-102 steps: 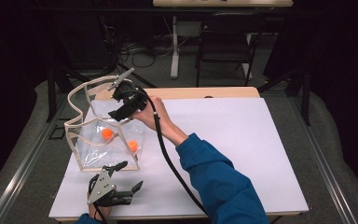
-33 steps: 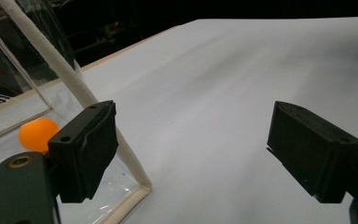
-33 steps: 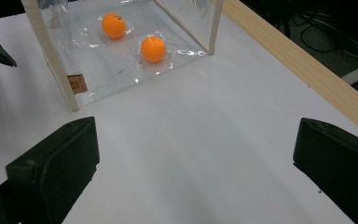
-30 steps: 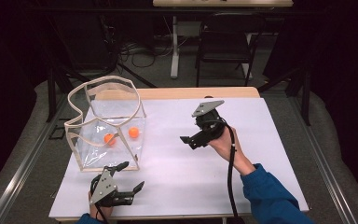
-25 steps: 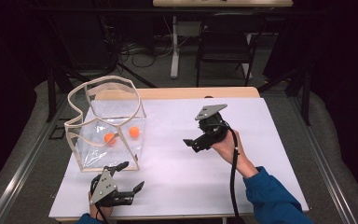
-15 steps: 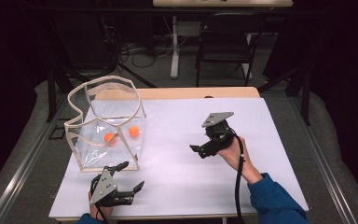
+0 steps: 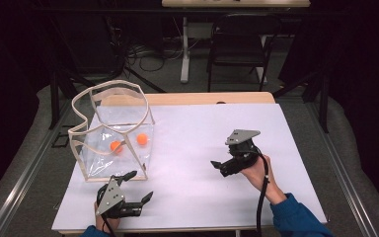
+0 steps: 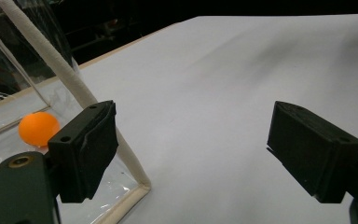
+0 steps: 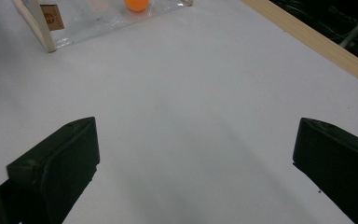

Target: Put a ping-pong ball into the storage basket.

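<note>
**Two balls in the bag, both grippers empty**

A clear bag [image 7: 112, 143] with a cream-trimmed rim stands on the left of the white table [image 7: 197, 128]. Its mouth gapes upward, held wide by the stiff trim, which would let things be dropped in from above. Two orange balls [image 7: 128, 143] lie on its floor, close together and apart from either tool. That reads as the balls having been delivered, with nothing loose on the table to collect.

The left gripper [image 7: 128, 190] sits at the near edge, just in front of the bag's near corner. Its jaws stand wide apart and hold nothing. In the left gripper view one jaw lies just beside the corner trim [image 8: 74, 88], with a ball [image 8: 38, 129] visible through the plastic behind it. It is probably parked there to steady the bag if needed, though it does not seem to touch it.

The right gripper [image 7: 219, 167] hovers over bare table, well apart from the bag, pointing towards it. Its jaws are spread too and empty.

A small brown tag [image 9: 50, 17] sits at the bag's base in the right gripper view. It bears a round mark, too small to read.
</note>
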Motion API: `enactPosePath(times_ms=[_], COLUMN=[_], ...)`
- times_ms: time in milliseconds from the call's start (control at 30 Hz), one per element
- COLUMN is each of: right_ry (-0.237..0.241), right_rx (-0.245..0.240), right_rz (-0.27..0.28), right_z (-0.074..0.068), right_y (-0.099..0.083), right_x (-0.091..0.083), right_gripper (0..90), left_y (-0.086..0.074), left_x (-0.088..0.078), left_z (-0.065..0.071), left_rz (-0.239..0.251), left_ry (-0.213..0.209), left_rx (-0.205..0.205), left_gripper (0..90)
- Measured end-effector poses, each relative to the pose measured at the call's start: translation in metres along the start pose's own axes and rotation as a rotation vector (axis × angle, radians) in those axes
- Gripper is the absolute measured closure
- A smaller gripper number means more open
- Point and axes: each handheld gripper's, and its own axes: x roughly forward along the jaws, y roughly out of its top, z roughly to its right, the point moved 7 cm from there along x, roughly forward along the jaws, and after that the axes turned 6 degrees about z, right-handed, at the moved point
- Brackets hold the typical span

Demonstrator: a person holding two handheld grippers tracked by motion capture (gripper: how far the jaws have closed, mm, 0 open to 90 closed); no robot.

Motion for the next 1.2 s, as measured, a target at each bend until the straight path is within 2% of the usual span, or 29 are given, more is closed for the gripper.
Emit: enactPosePath(times_ms=[100,267,633,1100,1200], right_ry=[-0.011,-0.019,-0.015,-0.068,-0.077], right_rx=[0.004,0.011,0.034,0.063,0.066], right_rz=[0.012,0.000,-0.010,-0.025,-0.031], right_z=[-0.001,-0.003,-0.008,-0.013,-0.013], right_y=[-0.006,-0.023,-0.050,-0.085,-0.092], right_x=[-0.004,-0.006,-0.009,-0.022,-0.025], right_gripper=[0.0,0.0,0.0,0.1,0.1], left_y=[0.000,-0.001,-0.002,-0.004,-0.005], left_x=[-0.001,0.000,-0.001,0.000,0.001], left_z=[-0.001,-0.001,-0.003,-0.005,-0.005], left_rz=[0.002,-0.007,-0.012,-0.024,-0.036], left_ry=[0.006,0.003,0.018,0.025,0.023], left_rx=[0.000,0.005,0.006,0.001,0.013], left_gripper=[15.9,15.9,15.9,15.9,15.9])
